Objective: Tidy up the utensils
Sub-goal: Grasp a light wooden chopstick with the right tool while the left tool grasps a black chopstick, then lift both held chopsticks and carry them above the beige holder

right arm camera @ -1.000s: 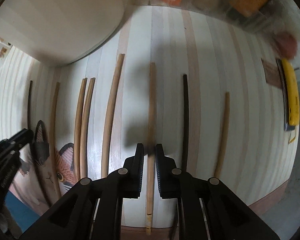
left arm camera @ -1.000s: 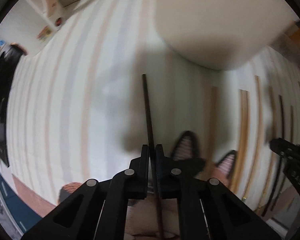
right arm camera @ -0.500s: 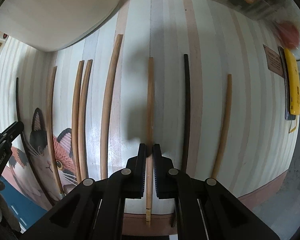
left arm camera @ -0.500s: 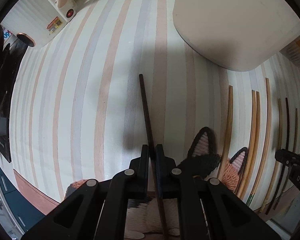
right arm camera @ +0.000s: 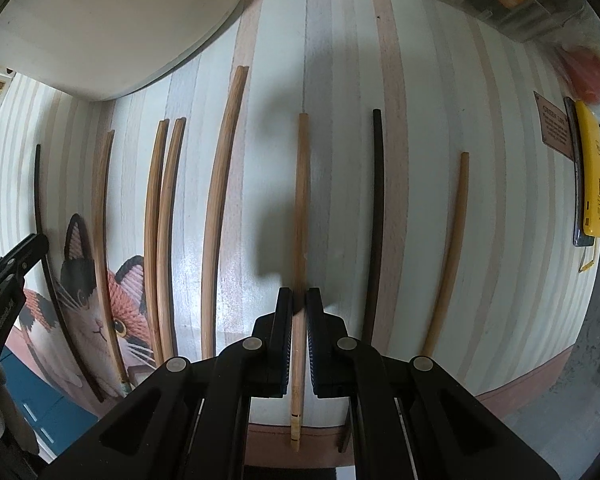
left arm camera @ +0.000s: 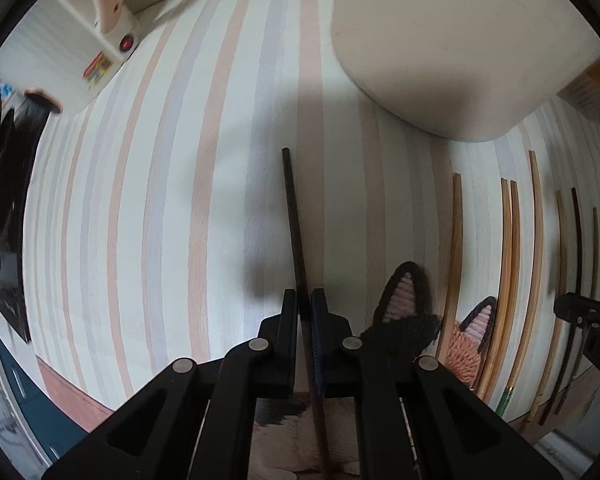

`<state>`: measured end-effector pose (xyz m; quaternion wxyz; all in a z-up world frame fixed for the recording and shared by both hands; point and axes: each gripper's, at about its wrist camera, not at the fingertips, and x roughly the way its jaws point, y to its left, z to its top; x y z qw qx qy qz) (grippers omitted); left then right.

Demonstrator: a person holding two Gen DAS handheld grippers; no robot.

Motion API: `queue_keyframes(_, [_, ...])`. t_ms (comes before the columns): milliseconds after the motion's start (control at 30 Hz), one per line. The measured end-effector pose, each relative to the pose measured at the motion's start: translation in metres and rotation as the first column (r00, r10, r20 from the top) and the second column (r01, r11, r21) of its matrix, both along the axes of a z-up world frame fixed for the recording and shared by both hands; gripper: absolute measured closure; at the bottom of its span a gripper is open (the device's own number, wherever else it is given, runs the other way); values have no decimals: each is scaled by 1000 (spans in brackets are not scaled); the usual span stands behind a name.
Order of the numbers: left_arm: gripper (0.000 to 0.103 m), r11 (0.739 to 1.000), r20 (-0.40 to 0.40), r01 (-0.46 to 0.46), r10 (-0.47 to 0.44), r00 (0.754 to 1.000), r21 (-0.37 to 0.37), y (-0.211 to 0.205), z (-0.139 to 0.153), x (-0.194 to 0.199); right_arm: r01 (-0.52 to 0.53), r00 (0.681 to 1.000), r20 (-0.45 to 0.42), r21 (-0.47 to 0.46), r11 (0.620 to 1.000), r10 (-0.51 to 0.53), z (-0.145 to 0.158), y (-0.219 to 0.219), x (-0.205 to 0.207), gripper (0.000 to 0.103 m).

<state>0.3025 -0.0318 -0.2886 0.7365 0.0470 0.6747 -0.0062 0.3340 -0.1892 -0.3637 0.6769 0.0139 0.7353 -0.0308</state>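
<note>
My left gripper (left arm camera: 305, 294) is shut on a dark chopstick (left arm camera: 294, 220) that points away over the striped table. My right gripper (right arm camera: 299, 294) is shut on a light wooden chopstick (right arm camera: 301, 200) and holds it just above the table. Several more chopsticks lie in a row: a long brown one (right arm camera: 220, 184), a close pair (right arm camera: 164, 216), a dark one (right arm camera: 375, 216) and a tan one (right arm camera: 448, 248). The row also shows at the right of the left wrist view (left arm camera: 508, 264). The other gripper shows at each view's edge.
A large cream tray or lid (left arm camera: 460, 40) stands at the back. A cat-face mat (right arm camera: 100, 304) lies under the leftmost chopsticks near the front edge. A yellow tool (right arm camera: 590, 176) lies at the far right. A white box (left arm camera: 100, 40) stands at the back left.
Both grippers have risen a little with their chopsticks, so more of the table shows. The right gripper's jaws closed tighter on the light chopstick.
</note>
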Motion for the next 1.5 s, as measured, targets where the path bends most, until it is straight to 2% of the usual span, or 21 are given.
queue_keyframes(133, [100, 1000, 7, -24, 24, 1000, -19, 1, -2, -4, 27, 999, 39, 10, 1000, -27, 0, -2, -4, 96])
queue_keyframes(233, [100, 996, 1, -53, 54, 999, -70, 9, 6, -10, 41, 997, 70, 37, 998, -44, 5, -4, -14, 96])
queue_keyframes(533, [100, 994, 168, -74, 87, 982, -84, 26, 68, -33, 29, 972, 232, 65, 997, -43, 50, -5, -35, 96])
queue_keyframes(733, [100, 995, 286, -78, 92, 954, -59, 29, 106, -39, 36, 938, 341, 66, 997, -56, 85, -11, -46, 96])
queue_keyframes(967, [100, 994, 350, -102, 110, 930, -42, 34, 123, -32, 53, 882, 465, 51, 997, -71, 134, -20, -44, 96])
queue_keyframes(1133, [100, 994, 397, -105, 101, 912, -12, 35, 136, -33, 65, 857, 506, 69, 996, -91, 157, -24, -33, 96])
queue_keyframes(1333, [100, 993, 473, -114, 88, 877, 27, 30, 160, -32, 60, 829, 550, 87, 994, -98, 182, -27, -25, 96])
queue_keyframes(1500, [100, 994, 526, -109, 95, 845, -4, 24, 191, -31, 44, 799, 594, 103, 994, -97, 206, -19, -19, 96])
